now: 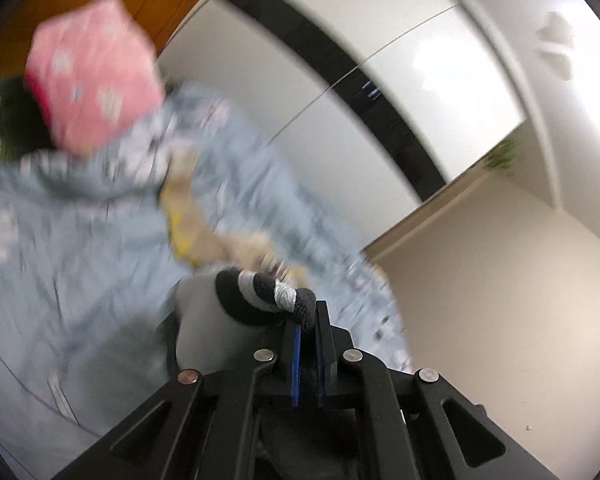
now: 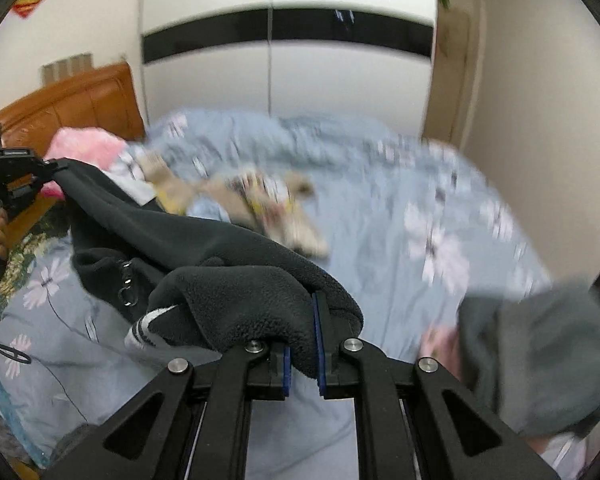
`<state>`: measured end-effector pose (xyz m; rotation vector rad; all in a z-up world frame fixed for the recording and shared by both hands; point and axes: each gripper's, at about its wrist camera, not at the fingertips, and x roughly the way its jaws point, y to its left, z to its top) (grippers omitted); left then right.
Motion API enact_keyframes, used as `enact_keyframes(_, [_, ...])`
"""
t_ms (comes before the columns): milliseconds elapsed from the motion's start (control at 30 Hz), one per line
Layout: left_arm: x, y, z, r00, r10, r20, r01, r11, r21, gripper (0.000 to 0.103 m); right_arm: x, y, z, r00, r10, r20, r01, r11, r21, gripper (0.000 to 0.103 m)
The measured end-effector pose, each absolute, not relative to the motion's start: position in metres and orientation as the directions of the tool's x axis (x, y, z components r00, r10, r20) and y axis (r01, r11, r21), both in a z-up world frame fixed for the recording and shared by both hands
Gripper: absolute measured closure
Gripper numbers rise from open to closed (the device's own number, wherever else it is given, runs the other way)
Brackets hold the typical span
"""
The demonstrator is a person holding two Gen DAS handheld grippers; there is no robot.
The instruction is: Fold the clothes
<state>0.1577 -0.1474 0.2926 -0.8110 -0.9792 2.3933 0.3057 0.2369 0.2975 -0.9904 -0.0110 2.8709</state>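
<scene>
A black fleece garment (image 2: 204, 240) with grey and white striped trim hangs stretched between my two grippers above the bed. My right gripper (image 2: 305, 300) is shut on one thick fold of it. My left gripper (image 1: 309, 312) is shut on its black and grey striped edge (image 1: 260, 292); the left gripper also shows in the right wrist view (image 2: 48, 168) at the far left, holding the garment's other end. A zipper pull (image 2: 127, 280) dangles from the hanging part. Both views are motion-blurred.
A bed with a pale blue floral cover (image 2: 380, 200) lies below. A beige and yellow patterned garment (image 2: 260, 196) lies on it. A pink pillow (image 1: 92, 72) sits by the wooden headboard (image 2: 80, 100). A grey-green cloth (image 2: 540, 352) is at the right. A white wardrobe (image 2: 280, 80) stands behind.
</scene>
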Motion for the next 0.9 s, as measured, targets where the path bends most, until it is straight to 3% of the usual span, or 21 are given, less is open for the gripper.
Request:
enact_keyframes(200, [0.220,-0.218,0.381,-0.824,0.542,-0.162,-0.299,-0.660,-0.689,0.098,0.333,0.200,0.381,-0.893,0.045,-0.447,-0.009,-0.997,-0.082,0.094])
enact_keyframes(333, [0.240,-0.255,0.382,-0.846,0.506,-0.169,-0.279,-0.690,-0.667,0.097,0.333,0.178,0.394,-0.907,-0.015,-0.422,0.060,-0.994,-0.094,0.094])
enact_keyframes(500, [0.216,-0.272,0.295,-0.819,0.426,-0.384,-0.080,-0.748,-0.659,0.097,0.283,0.151,0.324,-0.801,-0.032,-0.598,0.118,-0.988,-0.104,0.094])
enact_keyframes(700, [0.196,-0.294,0.137,-0.662,0.386,-0.643,0.218,-0.721,-0.657,0.097,0.240,0.144,0.207,-0.609,-0.048,-0.792,0.129,-0.991,-0.039,0.094])
enact_keyframes(900, [0.203,-0.295,0.047,-0.544,0.383,-0.747,0.361,-0.696,-0.620,0.097,0.235,0.152,0.126,-0.452,-0.047,-0.891,0.103,-0.995,0.001,0.094])
